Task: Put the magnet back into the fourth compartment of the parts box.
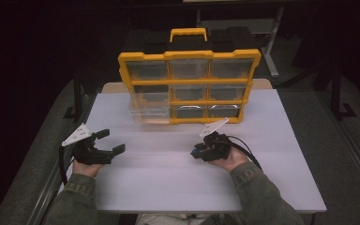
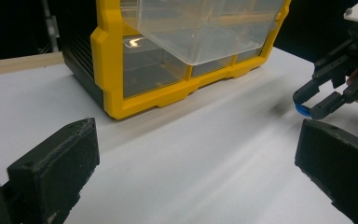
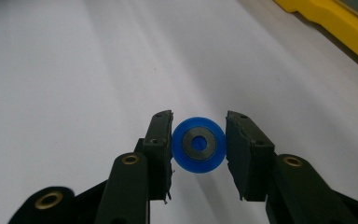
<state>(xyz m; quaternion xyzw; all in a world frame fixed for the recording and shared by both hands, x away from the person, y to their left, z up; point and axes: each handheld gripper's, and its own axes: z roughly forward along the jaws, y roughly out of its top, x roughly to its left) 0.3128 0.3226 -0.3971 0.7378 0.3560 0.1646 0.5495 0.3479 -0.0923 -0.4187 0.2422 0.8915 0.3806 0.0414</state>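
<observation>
Right tongs (image 3: 199,144) at lower centre of the right gripper view are clamping a small blue wheel (image 3: 199,144) with a metal hub, hanging just over the white counter (image 1: 168,178). Left tongs (image 1: 104,141) are sitting wide apart and empty at lower left of the high view. Behind, the yellow drawer organizer (image 1: 187,86) is standing with one clear drawer (image 2: 200,28) pulled out; I'm judging the wheel is heading there, not yet stowed.
</observation>
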